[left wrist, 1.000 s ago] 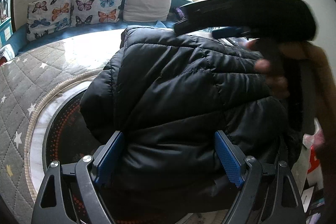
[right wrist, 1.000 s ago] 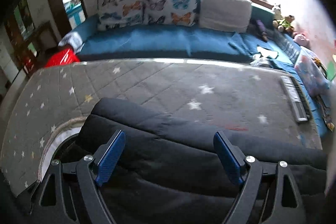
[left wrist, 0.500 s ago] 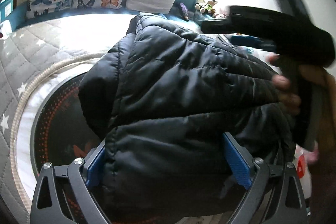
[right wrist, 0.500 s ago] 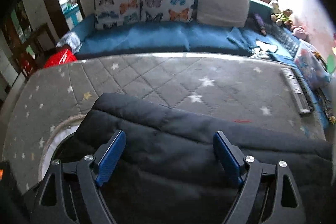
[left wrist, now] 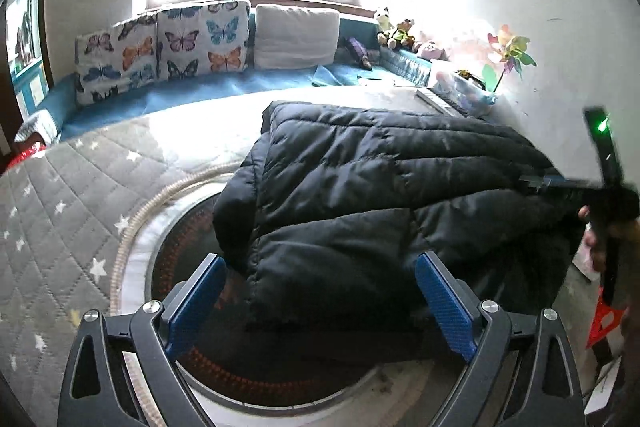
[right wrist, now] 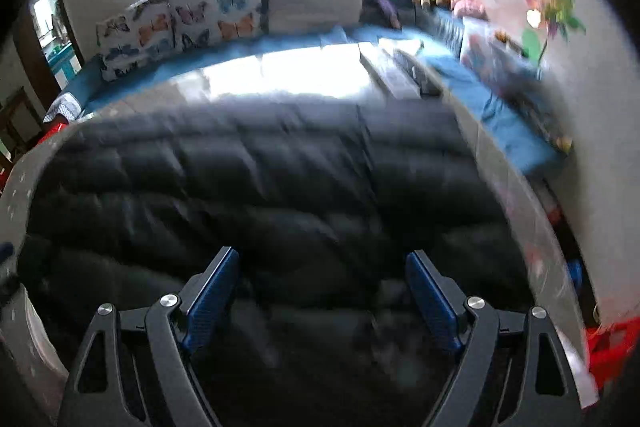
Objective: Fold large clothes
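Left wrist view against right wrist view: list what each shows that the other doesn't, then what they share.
Only the left wrist view shows the round dark rug beside the jacket, the star-patterned grey quilt in sharp detail, and the right hand-held gripper at the jacket's right edge.

Only the right wrist view shows a red object at the lower right; its picture is motion-blurred.

Both show the black puffer jacket, the butterfly cushions, the pinwheel and open blue fingers.
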Demonstrator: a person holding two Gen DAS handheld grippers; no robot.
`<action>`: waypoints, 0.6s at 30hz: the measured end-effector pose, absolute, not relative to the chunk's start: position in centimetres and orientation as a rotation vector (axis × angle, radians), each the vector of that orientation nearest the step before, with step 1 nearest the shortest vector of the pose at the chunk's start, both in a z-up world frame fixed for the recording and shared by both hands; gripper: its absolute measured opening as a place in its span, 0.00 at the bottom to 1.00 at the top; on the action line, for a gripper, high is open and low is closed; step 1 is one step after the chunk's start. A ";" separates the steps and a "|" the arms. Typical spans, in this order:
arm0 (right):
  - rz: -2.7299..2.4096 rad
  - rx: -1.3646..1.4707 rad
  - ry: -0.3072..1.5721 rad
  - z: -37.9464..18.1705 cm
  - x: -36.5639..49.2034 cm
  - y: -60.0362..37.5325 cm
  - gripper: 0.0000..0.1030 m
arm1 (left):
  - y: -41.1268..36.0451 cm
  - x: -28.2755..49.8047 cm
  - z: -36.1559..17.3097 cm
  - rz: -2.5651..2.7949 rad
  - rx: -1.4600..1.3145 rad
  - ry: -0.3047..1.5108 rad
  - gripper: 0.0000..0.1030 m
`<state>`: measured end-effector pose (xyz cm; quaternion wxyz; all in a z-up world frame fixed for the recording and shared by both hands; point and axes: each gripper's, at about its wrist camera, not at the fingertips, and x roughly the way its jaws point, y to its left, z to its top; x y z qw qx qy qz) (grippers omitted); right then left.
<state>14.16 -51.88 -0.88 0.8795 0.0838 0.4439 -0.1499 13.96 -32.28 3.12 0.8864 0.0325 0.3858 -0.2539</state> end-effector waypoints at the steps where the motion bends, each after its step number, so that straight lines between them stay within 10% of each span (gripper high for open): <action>1: -0.314 0.175 0.915 -0.9 13.7 -51.8 0.90 | -32.3 13.3 3.7 -0.527 0.073 0.796 0.99; 18: -0.310 0.065 0.730 0.7 3.3 -44.0 0.90 | -34.2 5.0 6.5 -0.487 0.182 0.741 1.00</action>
